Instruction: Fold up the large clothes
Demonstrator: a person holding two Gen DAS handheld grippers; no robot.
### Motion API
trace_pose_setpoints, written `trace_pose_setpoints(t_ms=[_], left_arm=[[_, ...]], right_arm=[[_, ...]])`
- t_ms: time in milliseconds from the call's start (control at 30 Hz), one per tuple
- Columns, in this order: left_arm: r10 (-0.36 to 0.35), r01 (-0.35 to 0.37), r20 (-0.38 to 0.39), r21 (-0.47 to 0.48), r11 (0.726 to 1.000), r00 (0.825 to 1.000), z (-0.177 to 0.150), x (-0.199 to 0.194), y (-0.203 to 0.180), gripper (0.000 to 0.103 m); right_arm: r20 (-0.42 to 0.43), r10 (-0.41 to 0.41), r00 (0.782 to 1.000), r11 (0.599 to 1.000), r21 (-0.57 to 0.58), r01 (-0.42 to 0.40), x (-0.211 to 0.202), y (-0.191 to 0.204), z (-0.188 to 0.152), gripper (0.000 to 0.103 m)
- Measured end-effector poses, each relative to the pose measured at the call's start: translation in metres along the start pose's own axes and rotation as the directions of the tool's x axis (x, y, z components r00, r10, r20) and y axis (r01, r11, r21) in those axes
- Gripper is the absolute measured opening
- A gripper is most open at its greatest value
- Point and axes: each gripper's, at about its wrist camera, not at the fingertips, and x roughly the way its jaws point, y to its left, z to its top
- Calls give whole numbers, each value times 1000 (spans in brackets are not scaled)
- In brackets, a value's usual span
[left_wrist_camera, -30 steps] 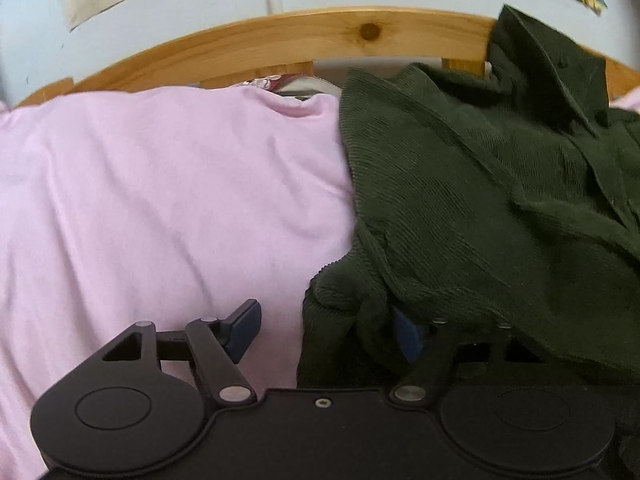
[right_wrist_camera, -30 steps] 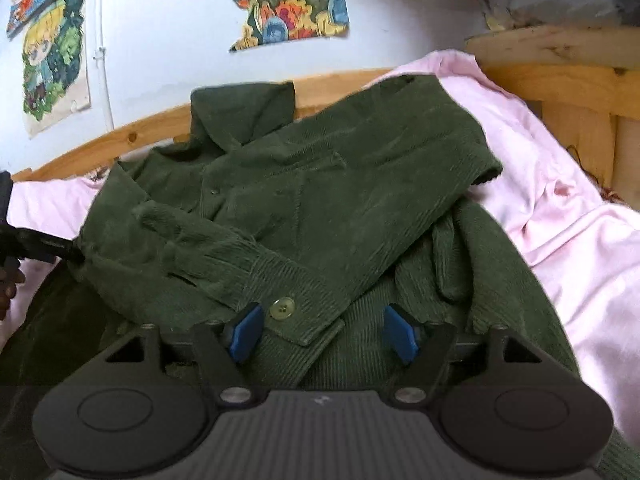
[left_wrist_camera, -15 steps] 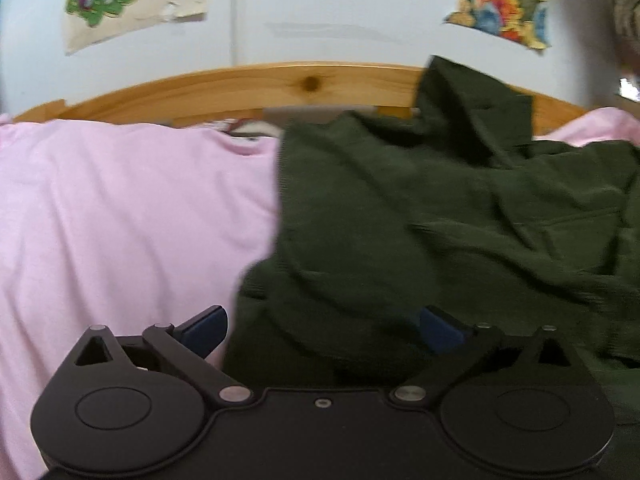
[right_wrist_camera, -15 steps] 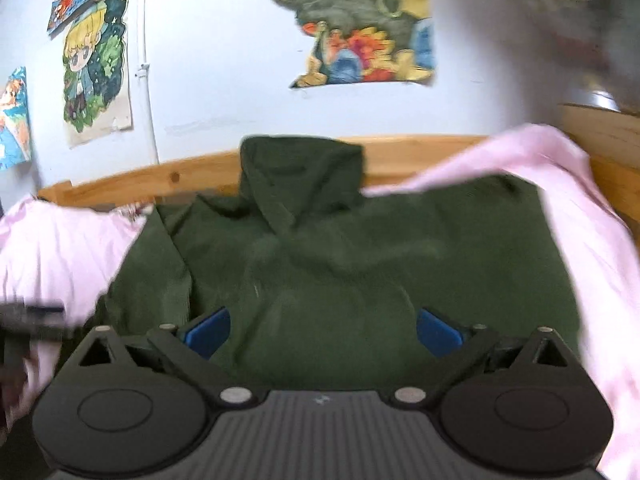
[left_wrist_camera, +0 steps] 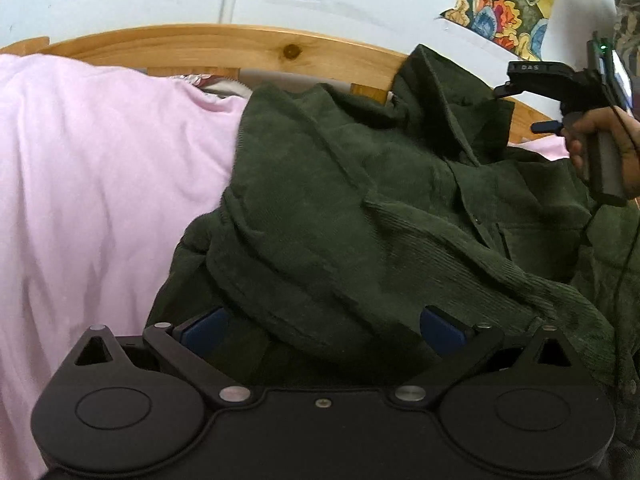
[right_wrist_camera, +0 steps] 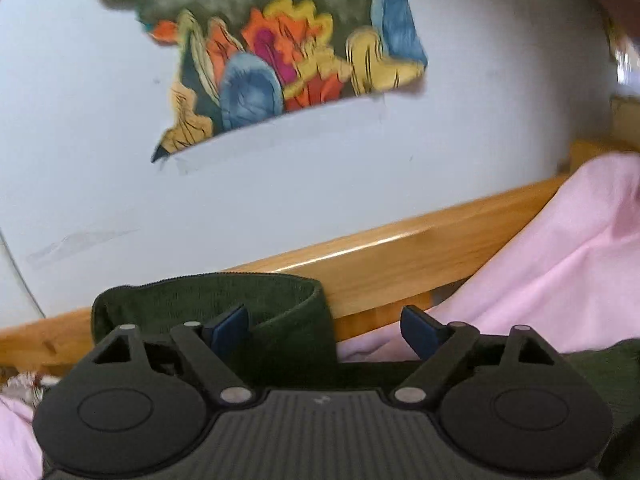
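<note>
A dark green corduroy jacket (left_wrist_camera: 380, 208) lies crumpled on a pink sheet (left_wrist_camera: 100, 184), its collar propped against the wooden headboard. My left gripper (left_wrist_camera: 322, 326) is open, its blue fingers spread over a fold at the jacket's near left edge, holding nothing. My right gripper (right_wrist_camera: 324, 326) is open at the far end of the bed, with the jacket's collar (right_wrist_camera: 280, 300) between its left finger and the middle of the gap. The right gripper's body and the hand holding it (left_wrist_camera: 592, 120) show at the right edge of the left wrist view.
A wooden headboard rail (left_wrist_camera: 200, 46) runs along the back, also seen in the right wrist view (right_wrist_camera: 400, 256). The white wall behind carries a colourful poster (right_wrist_camera: 280, 48). Pink sheet (right_wrist_camera: 560, 264) bunches up at the right.
My left gripper let go of the jacket's edge and opened wide. My right gripper moved forward from the cuff up to the collar by the headboard and stayed open.
</note>
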Motion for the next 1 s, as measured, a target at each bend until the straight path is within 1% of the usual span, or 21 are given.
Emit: trace_pose_setpoints(t_ms=[33, 100, 133, 167, 200, 233, 267, 433, 533, 600, 667, 767, 833, 867, 933, 967, 1000], left_arm=[[2, -2, 0, -8, 1000, 1000, 0, 0, 2, 102], [3, -3, -4, -20, 1000, 1000, -1, -1, 6, 102], [3, -3, -7, -25, 1000, 1000, -1, -2, 7, 102], [5, -5, -7, -29, 1000, 1000, -1, -2, 8, 102], [6, -6, -6, -31, 999, 1000, -1, -4, 8, 102], [4, -4, -3, -34, 999, 1000, 0, -5, 8, 102], [3, -3, 3, -36, 999, 1000, 1, -7, 8, 102], [-15, 16, 37, -50, 999, 999, 7, -20, 6, 102], [-40, 45, 73, -75, 996, 997, 12, -32, 8, 102], [-60, 70, 102, -95, 993, 993, 15, -41, 10, 102], [-83, 99, 137, -111, 989, 987, 16, -52, 13, 102], [-107, 130, 183, -121, 984, 977, 15, -70, 18, 102], [-116, 141, 199, -116, 983, 973, 13, -82, 20, 102], [-118, 143, 204, -113, 983, 972, 10, -87, 21, 102], [-123, 150, 216, -114, 982, 969, 5, -98, 26, 102], [-127, 155, 218, -119, 981, 968, 2, -104, 28, 102], [-130, 159, 216, -126, 979, 968, -1, -107, 31, 102]], right_arm=[[-4, 1, 1000, 1000, 12, -1, 4, 2, -2, 85], [-1, 0, 1000, 1000, 25, 0, 10, 4, -3, 69], [3, 3, 1000, 1000, 26, -3, 12, 6, -3, 51], [0, 10, 1000, 1000, 19, -10, 13, 8, -3, 37], [0, 1, 1000, 1000, 9, -1, 13, 10, -4, 31], [7, -5, 1000, 1000, -9, 5, 11, 11, -5, 16], [16, -5, 1000, 999, -32, 5, 7, 13, -7, 12], [63, 28, 998, 989, -149, -18, -26, 21, -20, 8], [107, 90, 990, 961, -270, -58, -68, 39, -35, 8], [143, 147, 979, 933, -349, -89, -104, 52, -56, 8], [174, 187, 967, 905, -412, -101, -134, 60, -76, 8], [237, 246, 940, 843, -531, -87, -183, 71, -120, 8], [250, 263, 932, 802, -593, -67, -208, 73, -150, 8], [248, 267, 931, 777, -628, -56, -218, 74, -165, 8], [226, 258, 940, 732, -681, -37, -228, 72, -195, 8], [198, 249, 948, 721, -692, -44, -229, 69, -208, 8], [179, 235, 955, 718, -694, -46, -229, 67, -218, 8]])
